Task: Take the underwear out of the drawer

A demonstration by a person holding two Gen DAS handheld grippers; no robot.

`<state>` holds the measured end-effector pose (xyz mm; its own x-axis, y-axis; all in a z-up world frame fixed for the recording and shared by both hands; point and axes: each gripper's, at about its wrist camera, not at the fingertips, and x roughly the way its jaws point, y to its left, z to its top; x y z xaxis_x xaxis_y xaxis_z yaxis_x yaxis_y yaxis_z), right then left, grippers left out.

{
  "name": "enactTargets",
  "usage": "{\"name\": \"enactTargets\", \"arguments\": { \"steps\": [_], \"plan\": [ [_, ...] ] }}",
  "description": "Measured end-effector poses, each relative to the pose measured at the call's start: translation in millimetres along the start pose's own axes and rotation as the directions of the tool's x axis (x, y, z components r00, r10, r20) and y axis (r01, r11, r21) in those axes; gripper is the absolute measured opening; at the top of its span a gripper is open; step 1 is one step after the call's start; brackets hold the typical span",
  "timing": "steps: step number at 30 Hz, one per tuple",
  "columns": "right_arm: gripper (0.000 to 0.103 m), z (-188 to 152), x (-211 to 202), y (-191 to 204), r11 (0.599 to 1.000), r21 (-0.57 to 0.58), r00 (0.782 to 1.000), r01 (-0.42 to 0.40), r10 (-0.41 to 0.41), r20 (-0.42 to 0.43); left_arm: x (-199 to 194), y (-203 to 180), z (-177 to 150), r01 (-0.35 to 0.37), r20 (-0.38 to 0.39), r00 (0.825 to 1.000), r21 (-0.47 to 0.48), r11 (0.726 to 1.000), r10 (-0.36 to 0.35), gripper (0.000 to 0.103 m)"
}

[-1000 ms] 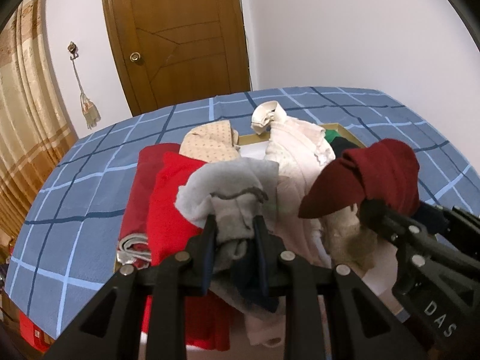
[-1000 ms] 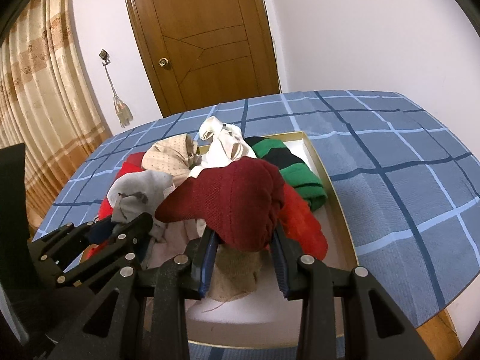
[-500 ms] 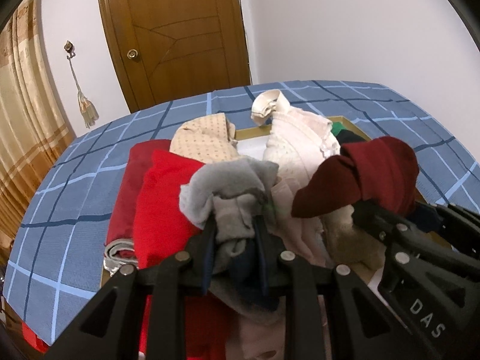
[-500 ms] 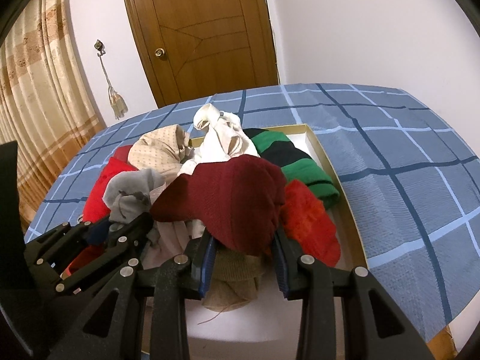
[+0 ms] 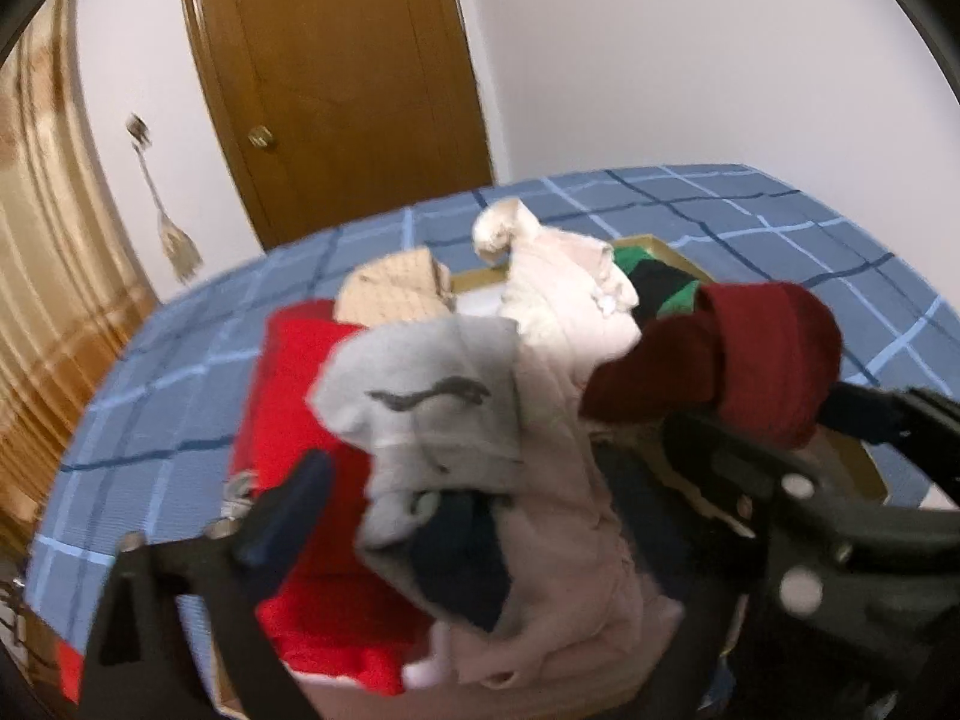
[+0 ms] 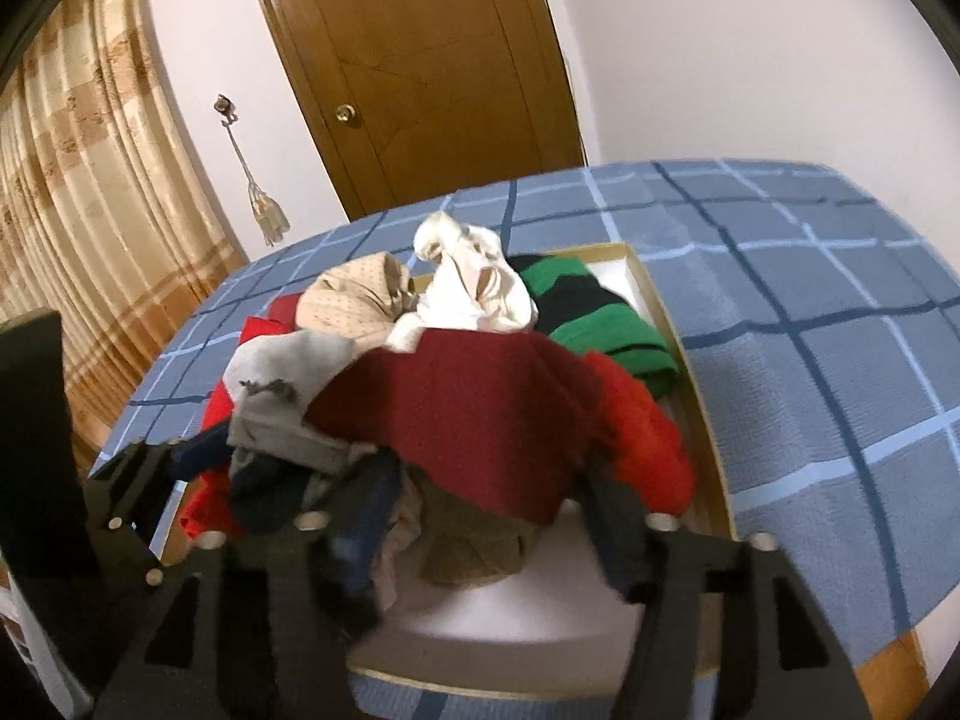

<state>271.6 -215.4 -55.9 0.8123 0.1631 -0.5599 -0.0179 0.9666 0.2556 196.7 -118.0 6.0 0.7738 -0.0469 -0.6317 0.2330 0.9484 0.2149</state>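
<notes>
A shallow gold-rimmed drawer box on the bed holds a heap of clothes. In the left wrist view my left gripper has its jaws opening wide. A grey garment with a dark blue piece under it sags loose between them, and only the left finger shows clearly. In the right wrist view my right gripper is opening too. A dark red knit garment drapes over the gap between its fingers, and the pads stand off its sides.
The heap also has bright red, white, beige dotted and green-and-black striped pieces. The blue plaid bedspread spreads all round. A wooden door and a curtain stand behind.
Both grippers' jaws have spread apart. The grey garment, pinched before, now hangs loose; the dark red one has slumped lower and wider. The left view is blurred from motion.
</notes>
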Motion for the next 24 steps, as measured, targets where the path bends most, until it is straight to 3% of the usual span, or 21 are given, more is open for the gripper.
{"name": "enactTargets", "arguments": {
  "steps": [5, 12, 24],
  "plan": [
    [0.07, -6, -17, 3, 1.0, -0.019, 1.0, 0.014, -0.014, 0.022, -14, 5, -1, -0.007, 0.016, 1.0, -0.012, 1.0, 0.007, 0.102],
    [0.071, -11, -59, -10, 0.997, 0.074, 0.991, -0.027, 0.017, 0.13, -37, 8, -10, 0.006, 0.046, 0.999, -0.035, 0.999, -0.005, 0.102],
    [0.071, -29, -111, -14, 0.989, 0.139, 0.97, -0.05, 0.015, 0.244, -76, 8, -25, 0.041, 0.081, 0.996, -0.086, 0.995, -0.034, 0.102]
  ]
}}
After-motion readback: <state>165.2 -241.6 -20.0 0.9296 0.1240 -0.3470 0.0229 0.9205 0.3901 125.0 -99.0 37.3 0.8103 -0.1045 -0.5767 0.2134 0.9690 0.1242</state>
